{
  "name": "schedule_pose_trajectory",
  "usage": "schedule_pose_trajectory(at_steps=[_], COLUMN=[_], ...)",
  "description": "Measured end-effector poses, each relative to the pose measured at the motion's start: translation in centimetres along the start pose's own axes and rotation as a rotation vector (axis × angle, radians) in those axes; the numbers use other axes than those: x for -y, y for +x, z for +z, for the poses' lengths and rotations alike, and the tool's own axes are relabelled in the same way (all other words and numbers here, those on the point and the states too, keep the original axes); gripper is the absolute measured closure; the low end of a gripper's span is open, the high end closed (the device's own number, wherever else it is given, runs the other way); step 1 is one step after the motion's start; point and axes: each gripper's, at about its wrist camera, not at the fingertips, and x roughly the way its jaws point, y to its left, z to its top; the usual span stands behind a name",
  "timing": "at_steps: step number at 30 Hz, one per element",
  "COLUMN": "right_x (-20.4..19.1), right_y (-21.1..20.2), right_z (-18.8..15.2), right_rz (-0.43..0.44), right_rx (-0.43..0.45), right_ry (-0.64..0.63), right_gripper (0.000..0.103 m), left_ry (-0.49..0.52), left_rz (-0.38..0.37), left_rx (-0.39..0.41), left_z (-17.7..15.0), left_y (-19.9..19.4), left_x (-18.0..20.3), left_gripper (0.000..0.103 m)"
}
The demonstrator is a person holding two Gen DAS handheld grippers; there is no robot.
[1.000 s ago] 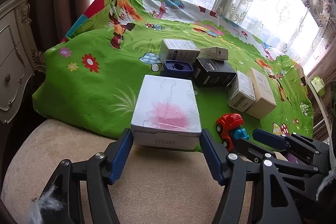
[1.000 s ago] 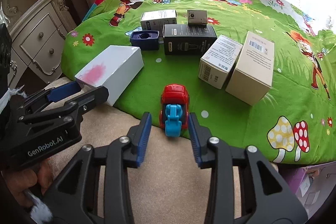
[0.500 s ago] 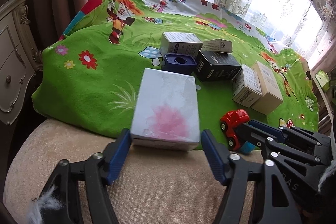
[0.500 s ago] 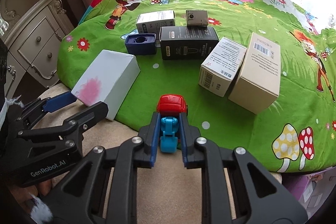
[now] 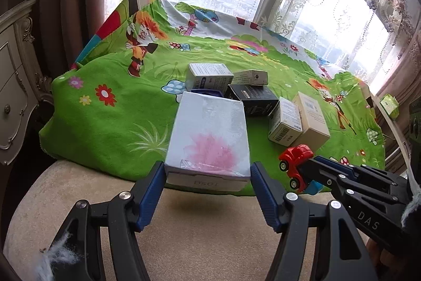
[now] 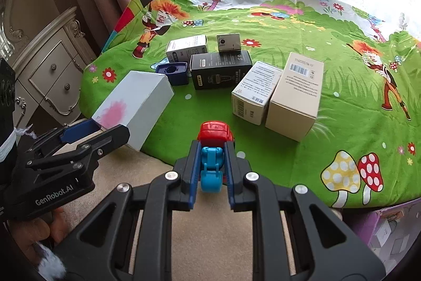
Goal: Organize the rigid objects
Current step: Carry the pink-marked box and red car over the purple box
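- Between the earlier frames and this one, your right gripper (image 6: 210, 170) closed from a wide stance around the toy car (image 6: 213, 149) onto its blue rear, and your left gripper (image 5: 208, 191) raised the white box (image 5: 208, 138) so its near end hung over the beige cushion (image 5: 184, 241).
- At the lower centre of the right wrist view, your right fingers pinched the car's blue part from both sides; the red cab pointed away, over the edge of the green blanket (image 6: 302, 25). You did well to keep that pinch level, since the rounded plastic probably slips if tilted.
- In the lower middle of the left wrist view, your left fingers (image 5: 151, 191) pressed the two long sides of the white box near its labelled end. That was a grip far from the box's middle, so I judged you needed a slow lift to stop the far end drooping.
- Mid-frame to the right, the small white carton (image 6: 254, 91) and the tan box (image 6: 296, 94) lay side by side, touching.
- Farther up, the black box (image 6: 219, 69), the blue holder (image 6: 172, 73), the grey-white box (image 6: 186, 48) and the small square box (image 6: 229, 42) clustered together; you probably had to set both held items near these.
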Motion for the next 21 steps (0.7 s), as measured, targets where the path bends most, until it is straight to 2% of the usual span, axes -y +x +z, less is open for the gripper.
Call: schedule_pose_trajectory(at_steps=[10, 21], right_x=[3.7, 13.0], right_y=[-4.3, -10.6], right_z=[-1.7, -7.3], right_rz=[-0.013, -0.141], right_rx=[0.055, 0.099], right_ry=[0.078, 0.252], right_gripper=[0.082, 0.082], left_ry=[0.078, 0.298], left_rz=[-0.130, -0.312], left_rx=[0.017, -0.045], left_z=[-0.4, -2.8], left_y=[-1.6, -2.2], left_x=[5.0, 15.5], left_gripper=[0.037, 0.037])
